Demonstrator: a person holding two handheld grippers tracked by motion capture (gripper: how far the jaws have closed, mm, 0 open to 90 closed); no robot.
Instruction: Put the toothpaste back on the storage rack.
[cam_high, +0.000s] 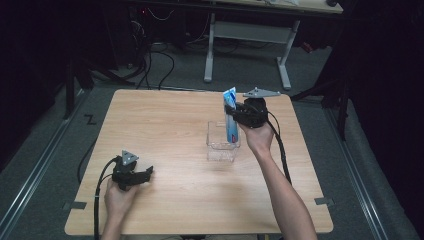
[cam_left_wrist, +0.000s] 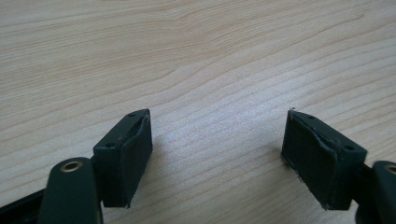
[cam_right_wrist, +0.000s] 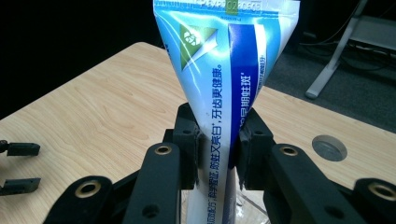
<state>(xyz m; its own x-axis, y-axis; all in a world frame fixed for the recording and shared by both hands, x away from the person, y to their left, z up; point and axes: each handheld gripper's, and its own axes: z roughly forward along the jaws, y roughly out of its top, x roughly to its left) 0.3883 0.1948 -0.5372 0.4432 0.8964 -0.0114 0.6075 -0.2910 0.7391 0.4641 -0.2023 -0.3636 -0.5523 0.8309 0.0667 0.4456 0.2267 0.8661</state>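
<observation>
right gripper (cam_high: 235, 114) clamped on toothpaste tube (cam_high: 230, 116), upright, bottom end in clear box (cam_high: 223, 142) at 2 o'clock on surface (cam_high: 165, 130) | left gripper (cam_high: 142, 175) wide open, empty, 7 o'clock | tip: keep it vertical, don't snag the rim

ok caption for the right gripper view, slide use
Right gripper clamps an upright blue-and-white toothpaste tube above the wooden table.

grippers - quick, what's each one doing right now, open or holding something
Left gripper: open, nothing between its jaws, over bare table.
Right gripper: shut on the toothpaste tube, held upright.
</observation>
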